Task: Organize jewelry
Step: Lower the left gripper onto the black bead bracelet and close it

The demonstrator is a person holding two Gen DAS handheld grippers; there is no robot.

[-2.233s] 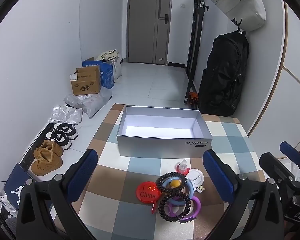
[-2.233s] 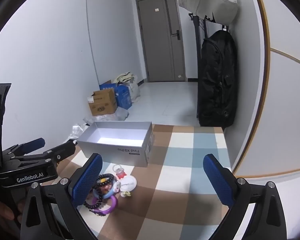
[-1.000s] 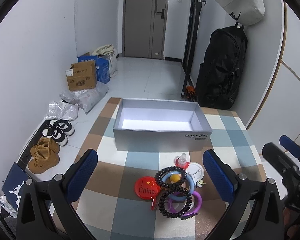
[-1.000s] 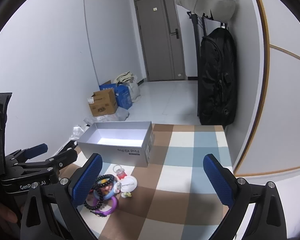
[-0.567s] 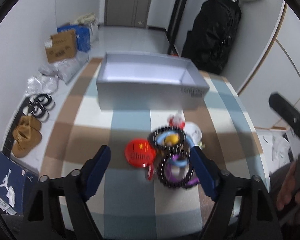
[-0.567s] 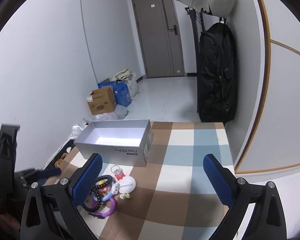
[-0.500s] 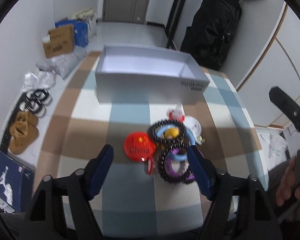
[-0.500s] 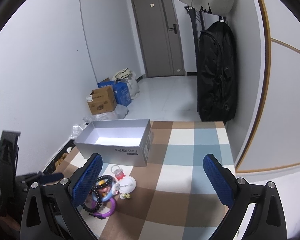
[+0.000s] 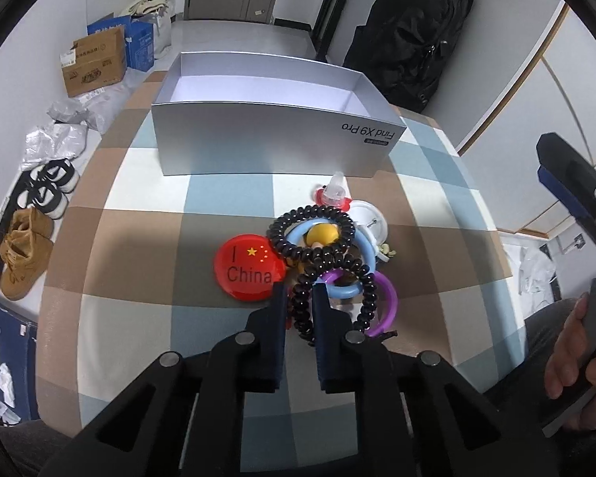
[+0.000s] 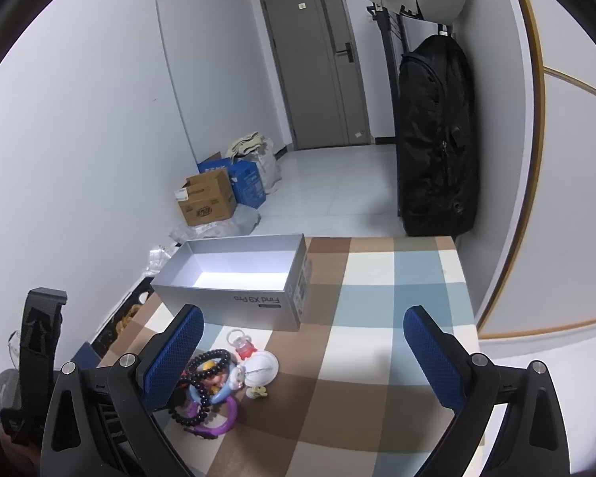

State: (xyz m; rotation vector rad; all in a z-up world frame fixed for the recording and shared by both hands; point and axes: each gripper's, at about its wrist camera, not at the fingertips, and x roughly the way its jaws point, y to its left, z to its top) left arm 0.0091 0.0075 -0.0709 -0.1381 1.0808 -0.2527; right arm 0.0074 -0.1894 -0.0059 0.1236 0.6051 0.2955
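Observation:
A pile of jewelry lies on the checkered table: a black bead bracelet [image 9: 318,254], a blue ring [image 9: 357,254], a purple bangle [image 9: 389,302], a red "I China" badge [image 9: 248,266], a white badge [image 9: 369,222] and a small red charm [image 9: 331,194]. My left gripper [image 9: 299,302] is shut on the near loop of the black bead bracelet. An open silver box [image 9: 274,139] stands behind the pile, empty. My right gripper [image 10: 302,342] is open, above the table to the right of the pile [image 10: 214,377] and box [image 10: 234,278].
The table's left edge drops to a floor with shoes [image 9: 24,254], bags and cardboard boxes [image 9: 93,61]. A black backpack [image 10: 437,139] hangs at the far right wall. The right gripper's body and hand [image 9: 576,318] show at the right edge of the left view.
My left gripper dropped down onto the pile and closed its jaws on the black bead bracelet. My right gripper stayed open and barely moved.

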